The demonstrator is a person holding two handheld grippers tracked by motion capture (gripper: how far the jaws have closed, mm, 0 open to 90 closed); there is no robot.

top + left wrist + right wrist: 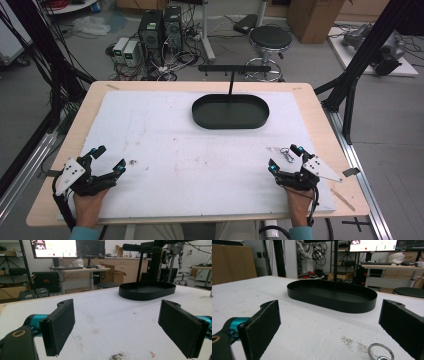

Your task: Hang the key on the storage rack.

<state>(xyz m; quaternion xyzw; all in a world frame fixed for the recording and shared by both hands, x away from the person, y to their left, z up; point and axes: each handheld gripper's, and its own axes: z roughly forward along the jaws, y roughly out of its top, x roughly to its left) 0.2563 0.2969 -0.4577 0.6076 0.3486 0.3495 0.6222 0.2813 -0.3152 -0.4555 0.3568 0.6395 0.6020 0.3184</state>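
No brand or lettering can be read anywhere; the monitor text is too small to make out. At the left of the high view, the left gripper (110,159) rests on the white mat (165,150) with its jaws spread wide and nothing between them. Toward the far middle, the black oval tray (230,111) sits on the mat, a thin post rising from it to a crossbar. At the right, the right gripper (285,156) also stands released, with the small metal key ring (285,153) lying on the mat between its jaws, untouched. The mat covers a wooden table (320,120); computers, cables and a stool stand on the grey floor beyond.
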